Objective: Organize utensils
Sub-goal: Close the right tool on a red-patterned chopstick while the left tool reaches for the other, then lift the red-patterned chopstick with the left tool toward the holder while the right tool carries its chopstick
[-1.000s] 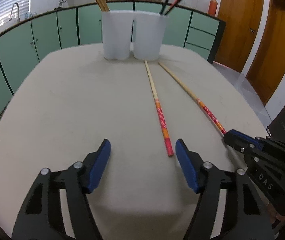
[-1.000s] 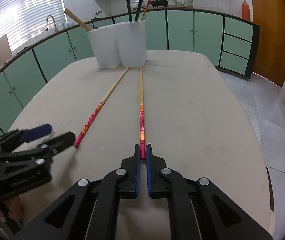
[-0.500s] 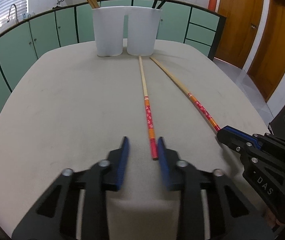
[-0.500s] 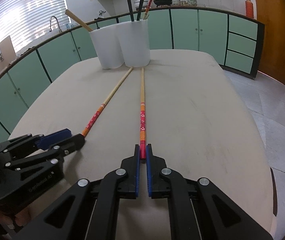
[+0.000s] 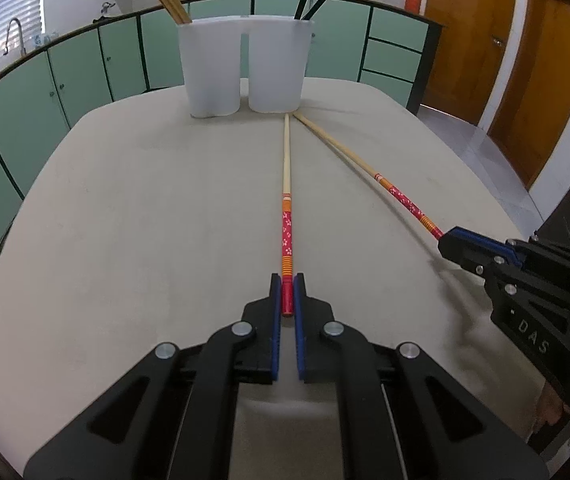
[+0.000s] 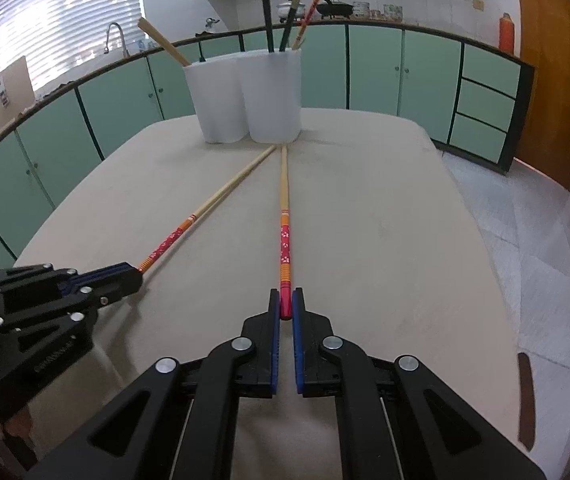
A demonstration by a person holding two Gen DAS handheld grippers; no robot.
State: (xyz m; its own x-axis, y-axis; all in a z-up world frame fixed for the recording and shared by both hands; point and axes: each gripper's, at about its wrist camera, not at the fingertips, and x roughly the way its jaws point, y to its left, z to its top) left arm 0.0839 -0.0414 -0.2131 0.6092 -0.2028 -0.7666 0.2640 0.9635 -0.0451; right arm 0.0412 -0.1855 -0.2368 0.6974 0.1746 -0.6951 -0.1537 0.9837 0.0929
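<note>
Two long bamboo chopsticks with red flowered ends lie on the beige table, their pale tips meeting at the base of the right white cup (image 5: 277, 64). My left gripper (image 5: 287, 280) is shut on the red end of the left chopstick (image 5: 286, 184). My right gripper (image 6: 285, 294) is shut on the red end of the right chopstick (image 6: 284, 200). In the left wrist view the right chopstick (image 5: 365, 164) runs to the right gripper (image 5: 449, 240). In the right wrist view the left chopstick (image 6: 221, 196) ends in the left gripper (image 6: 133, 274).
Two white cups stand side by side at the table's far end. The left cup (image 5: 211, 68) holds plain wooden chopsticks, the right one dark and red ones. Bare tabletop (image 5: 145, 220) lies to the left. Green cabinets ring the room; a tiled floor (image 6: 525, 220) lies on the right.
The left gripper's jaws went from wide open to shut around the red end of the left chopstick. The right gripper kept its grip and did not move.
</note>
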